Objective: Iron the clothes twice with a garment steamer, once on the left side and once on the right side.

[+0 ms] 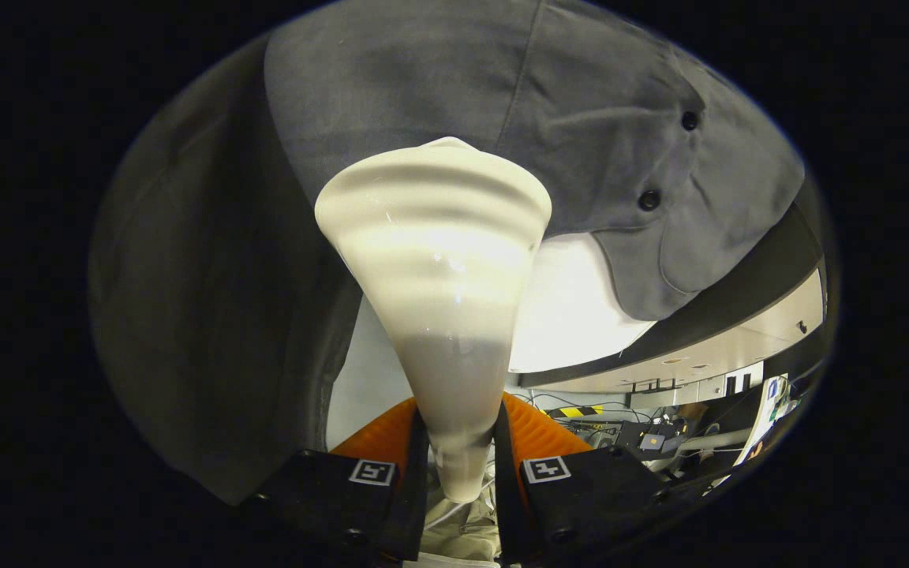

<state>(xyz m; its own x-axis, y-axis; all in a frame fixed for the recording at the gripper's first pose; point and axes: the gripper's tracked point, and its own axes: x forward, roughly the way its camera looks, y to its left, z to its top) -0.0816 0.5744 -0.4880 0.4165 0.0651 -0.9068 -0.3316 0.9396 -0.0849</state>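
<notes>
Tool (460, 442) grips cream ribbed steamer (439, 260) against grey garment (423, 79).

Your gripper (459, 465) clamps the steamer (439, 260) between both fingers. Beyond the steamer's head hangs the garment (423, 87), its two buttons (649, 199) right of the steamer.

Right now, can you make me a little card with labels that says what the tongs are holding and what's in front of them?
held thing: cream-white cone-shaped plastic garment steamer, narrow end between the fingers
tongs: shut on the steamer, both fingers pressing its narrow end
steamer head: wide end pointing at the clothing, very close; contact cannot be told
clothing: grey fabric garment hanging just beyond the steamer
buttons: two dark round buttons on the garment's flap, to one side of the steamer
background: room with cables and equipment beyond the fingers, below the garment
</notes>
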